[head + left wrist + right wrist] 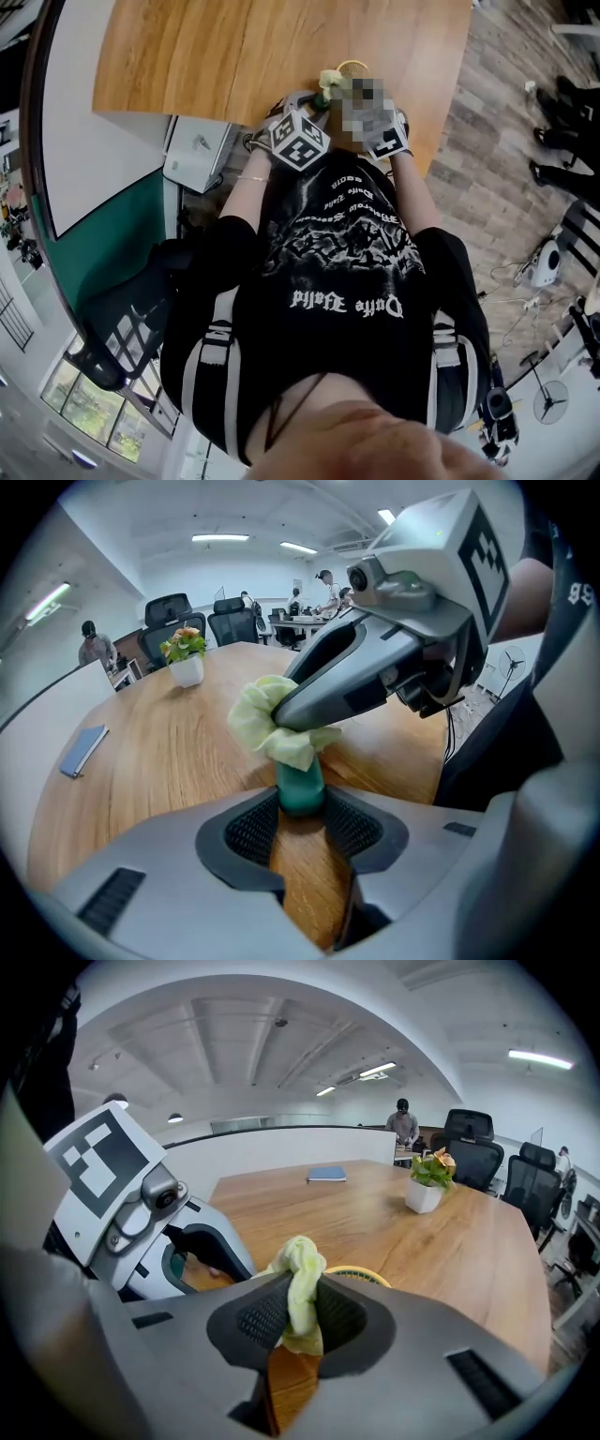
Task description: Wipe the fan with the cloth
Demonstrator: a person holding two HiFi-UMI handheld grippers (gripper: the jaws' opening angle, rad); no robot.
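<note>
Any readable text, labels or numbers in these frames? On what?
T-shirt: white gothic lettering, upside down in the head view, too stylised to read.
Black fabric at the left gripper view's right edge: white characters, cut off, unreadable.
Marker cubes: square patterns only, no words.
Nothing else legible.

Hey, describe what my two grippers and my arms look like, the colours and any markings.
Both the left gripper and right gripper have smooth grey shells, dark ribbed pads on the fingers, and a white marker cube with black squares. You wear short black sleeves and a thin bracelet on the left wrist.
</note>
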